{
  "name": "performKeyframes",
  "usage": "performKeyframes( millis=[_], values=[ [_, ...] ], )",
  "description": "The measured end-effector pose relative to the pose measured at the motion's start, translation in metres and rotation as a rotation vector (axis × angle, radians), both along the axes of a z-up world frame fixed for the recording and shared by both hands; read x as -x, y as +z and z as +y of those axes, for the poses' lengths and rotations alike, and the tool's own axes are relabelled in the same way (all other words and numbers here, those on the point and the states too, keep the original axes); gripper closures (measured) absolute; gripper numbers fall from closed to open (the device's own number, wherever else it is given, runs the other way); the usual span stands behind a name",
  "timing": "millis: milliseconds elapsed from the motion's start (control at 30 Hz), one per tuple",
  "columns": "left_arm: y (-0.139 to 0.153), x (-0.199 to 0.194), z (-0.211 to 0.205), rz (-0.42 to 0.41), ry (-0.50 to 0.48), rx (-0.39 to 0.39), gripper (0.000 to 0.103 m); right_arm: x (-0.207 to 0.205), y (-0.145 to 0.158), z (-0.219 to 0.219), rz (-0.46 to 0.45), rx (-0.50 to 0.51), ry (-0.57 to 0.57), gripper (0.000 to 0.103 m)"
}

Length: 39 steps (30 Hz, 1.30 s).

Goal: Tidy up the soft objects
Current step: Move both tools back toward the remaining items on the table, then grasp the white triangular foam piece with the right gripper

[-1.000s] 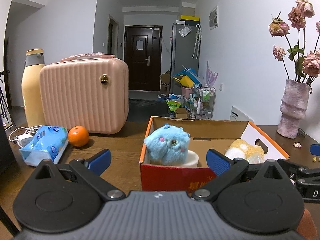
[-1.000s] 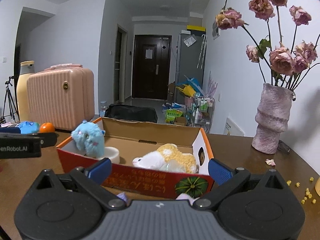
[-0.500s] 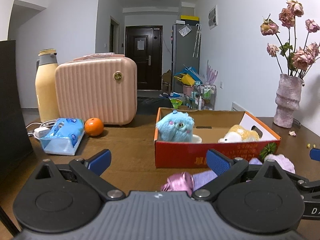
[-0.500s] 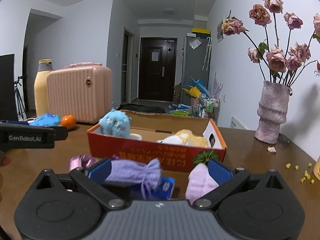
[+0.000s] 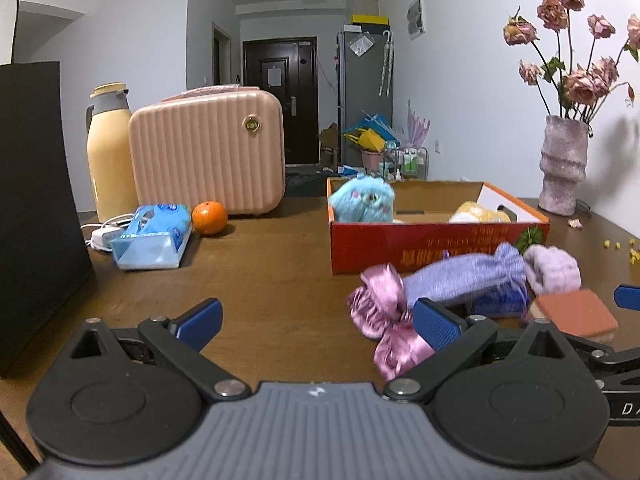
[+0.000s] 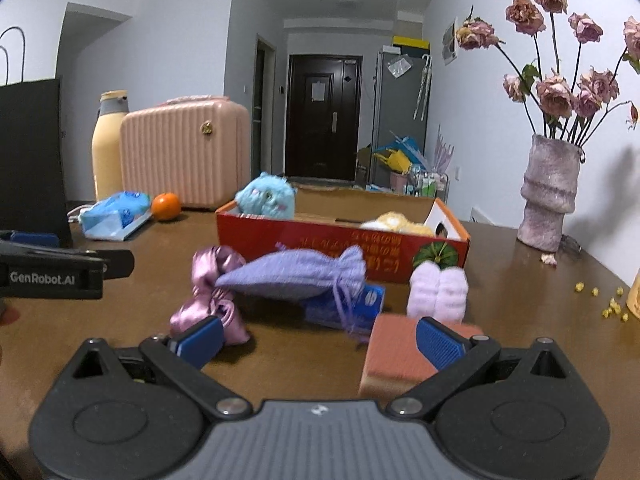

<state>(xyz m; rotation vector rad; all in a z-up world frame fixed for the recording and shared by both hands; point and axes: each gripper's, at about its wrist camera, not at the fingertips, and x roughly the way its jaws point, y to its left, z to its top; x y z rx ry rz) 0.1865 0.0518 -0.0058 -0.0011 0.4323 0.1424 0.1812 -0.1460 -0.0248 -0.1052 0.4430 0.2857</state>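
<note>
- Red box (image 6: 340,240) with orange lettering, pumpkin print.
- Fluffy light-blue plush (image 6: 266,199); yellow-and-white plush (image 6: 396,222).
- Lavender drawstring pouch (image 6: 296,274); shiny pink satin bag (image 6: 208,300).
- Ribbed pale-pink case (image 5: 208,152).
- Orange fruit (image 5: 209,217).

Blue packet (image 6: 362,300) mostly covered by the lilac drawstring pouch (image 6: 296,274); label unreadable. Yellow plush (image 6: 396,222) and blue plush (image 6: 266,200) lower halves hidden behind the red box (image 6: 320,244) wall. Sponge (image 6: 400,360) near edge blocked by the right gripper (image 6: 318,338) finger. Pink satin scrunchie (image 5: 384,312) motion-blurred in left wrist view. Black bag (image 5: 32,200) cut off at frame left. Box print too blurred to read.
</note>
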Motion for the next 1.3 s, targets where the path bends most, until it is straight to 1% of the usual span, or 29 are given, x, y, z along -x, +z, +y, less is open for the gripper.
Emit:
performKeyframes(
  millis=[200, 367, 567, 600, 633, 667, 700, 733, 767, 867, 933, 1067, 1133, 1300],
  values=[
    [-0.011, 0.017, 0.006, 0.038, -0.017, -0.001, 0.0, 0.023, -0.013, 0.01, 0.05, 0.012, 0.003, 0.0],
    [-0.018, 0.024, 0.011, 0.06, -0.024, 0.0, 0.0, 0.034, -0.021, 0.019, 0.082, 0.02, 0.017, 0.001],
    [-0.022, 0.029, 0.016, 0.072, -0.029, 0.014, 0.0, 0.035, -0.032, 0.032, 0.138, 0.039, 0.036, 0.012],
    [-0.022, 0.029, 0.016, 0.074, -0.029, 0.017, 0.0, 0.034, -0.034, 0.033, 0.146, 0.041, 0.039, 0.016],
    [-0.023, 0.029, 0.017, 0.075, -0.03, 0.02, 0.0, 0.034, -0.035, 0.034, 0.154, 0.041, 0.042, 0.023],
    [-0.023, 0.029, 0.017, 0.076, -0.03, 0.023, 0.0, 0.034, -0.036, 0.035, 0.16, 0.039, 0.044, 0.027],
    [-0.023, 0.029, 0.018, 0.077, -0.032, 0.025, 0.0, 0.034, -0.037, 0.035, 0.165, 0.036, 0.046, 0.034],
    [-0.023, 0.029, 0.017, 0.077, -0.033, 0.026, 0.0, 0.034, -0.037, 0.035, 0.169, 0.034, 0.047, 0.04],
    [-0.024, 0.029, 0.017, 0.078, -0.035, 0.026, 0.0, 0.033, -0.038, 0.034, 0.174, 0.029, 0.052, 0.041],
    [-0.024, 0.029, 0.016, 0.08, -0.036, 0.025, 0.0, 0.035, -0.038, 0.032, 0.179, 0.008, 0.074, 0.052],
    [-0.024, 0.029, 0.017, 0.081, -0.035, 0.026, 0.0, 0.035, -0.038, 0.033, 0.184, -0.002, 0.094, 0.064],
    [-0.025, 0.028, 0.016, 0.085, -0.033, 0.025, 0.0, 0.037, -0.038, 0.035, 0.176, 0.001, 0.117, 0.071],
    [-0.025, 0.028, 0.017, 0.088, -0.032, 0.027, 0.0, 0.038, -0.037, 0.034, 0.169, -0.01, 0.123, 0.076],
    [-0.025, 0.026, 0.016, 0.096, -0.029, 0.028, 0.0, 0.037, -0.031, 0.027, 0.136, -0.03, 0.128, 0.081]
  ],
)
